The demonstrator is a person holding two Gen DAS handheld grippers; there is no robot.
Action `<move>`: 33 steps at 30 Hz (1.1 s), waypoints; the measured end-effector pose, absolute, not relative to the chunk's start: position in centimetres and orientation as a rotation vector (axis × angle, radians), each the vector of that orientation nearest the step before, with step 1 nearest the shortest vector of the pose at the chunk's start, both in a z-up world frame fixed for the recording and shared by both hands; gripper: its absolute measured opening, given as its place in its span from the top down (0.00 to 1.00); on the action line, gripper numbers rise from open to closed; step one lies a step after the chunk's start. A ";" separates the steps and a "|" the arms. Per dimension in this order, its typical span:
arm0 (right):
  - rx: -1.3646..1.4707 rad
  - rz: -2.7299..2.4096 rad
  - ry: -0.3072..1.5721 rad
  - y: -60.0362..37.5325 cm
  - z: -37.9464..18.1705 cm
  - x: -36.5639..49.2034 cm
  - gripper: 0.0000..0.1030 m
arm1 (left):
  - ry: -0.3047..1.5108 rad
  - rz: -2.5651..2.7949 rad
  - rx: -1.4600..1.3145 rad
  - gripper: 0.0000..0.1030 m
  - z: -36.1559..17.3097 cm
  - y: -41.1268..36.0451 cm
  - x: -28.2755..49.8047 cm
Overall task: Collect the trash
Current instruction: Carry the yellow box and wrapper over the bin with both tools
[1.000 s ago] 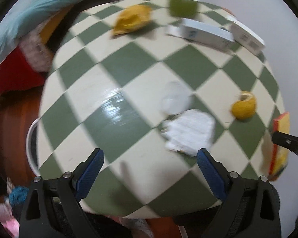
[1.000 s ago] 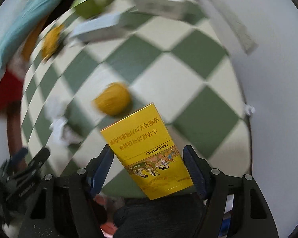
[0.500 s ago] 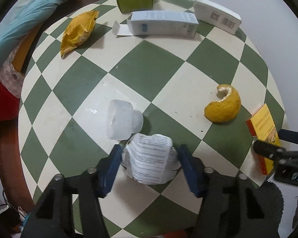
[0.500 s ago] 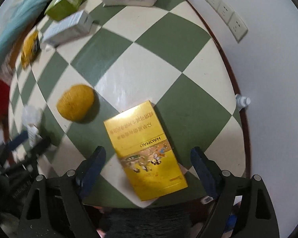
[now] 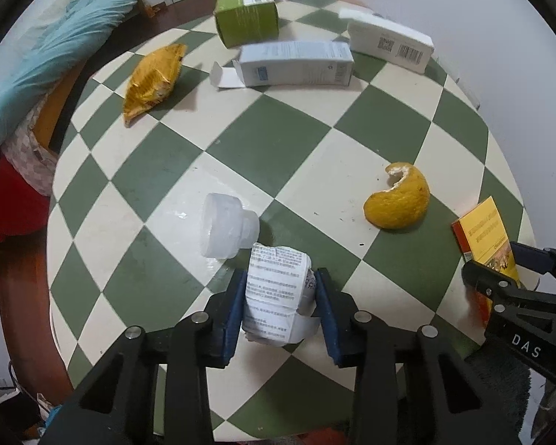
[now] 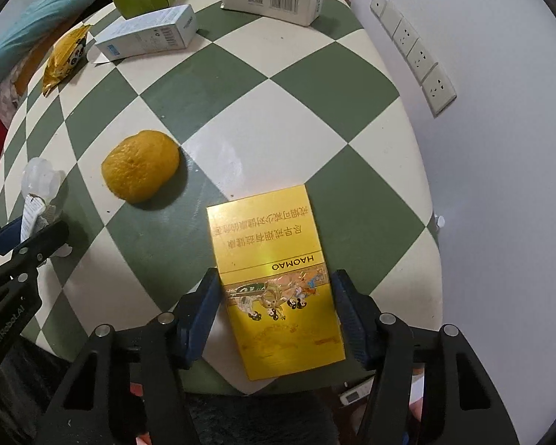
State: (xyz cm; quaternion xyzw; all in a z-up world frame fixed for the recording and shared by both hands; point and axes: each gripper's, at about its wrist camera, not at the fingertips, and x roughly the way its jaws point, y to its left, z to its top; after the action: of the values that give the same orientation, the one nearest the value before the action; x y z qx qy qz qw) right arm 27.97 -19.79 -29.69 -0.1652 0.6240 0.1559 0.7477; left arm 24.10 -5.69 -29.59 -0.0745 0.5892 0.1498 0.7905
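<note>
1. Across the room, white walls surround a round green-and-cream checked surface [image 5: 270, 137], with a row of wall sockets [image 6: 413, 50] just beside it and a blue pillow [image 5: 52, 55] off to the far side.
2. At the near edge, the left gripper [image 5: 280, 306] reaches in low, its blue pads pressed against a crumpled printed paper [image 5: 276, 296].
3. The right gripper [image 6: 274, 307] points forward over the edge; its jaws stand apart on either side of a yellow carton [image 6: 274, 278] lying flat, and contact is unclear.
4. An orange peel [image 5: 398, 204] lies between them; a clear plastic cup [image 5: 226, 224] rests tipped beside the paper.
</note>
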 end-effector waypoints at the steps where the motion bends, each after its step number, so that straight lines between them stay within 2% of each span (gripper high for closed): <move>1: -0.356 0.339 1.362 -19.8 -29.5 27.6 0.40 | 1.264 0.324 -0.162 0.68 -29.4 -5.2 24.0; 12: -0.213 0.352 1.249 -18.1 -22.2 24.1 0.40 | 1.087 0.424 -0.225 0.68 -21.6 -1.0 20.1; 23: -0.133 0.551 1.093 -9.5 -14.3 19.8 0.40 | 0.918 0.570 -0.292 0.68 -13.4 9.5 11.7; 28: -0.128 0.680 1.081 -2.5 -12.6 16.1 0.40 | 0.886 0.650 -0.345 0.68 -12.3 15.3 6.9; 33: -0.161 0.793 1.120 5.6 -14.1 12.6 0.40 | 0.897 0.744 -0.445 0.68 -13.9 22.1 1.8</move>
State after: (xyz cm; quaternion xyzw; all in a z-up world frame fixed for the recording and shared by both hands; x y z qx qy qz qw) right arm 12.56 5.58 -14.06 -0.0740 0.5163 0.3658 0.7708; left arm 1.77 22.09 -13.92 -0.2083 0.4200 0.3485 0.8116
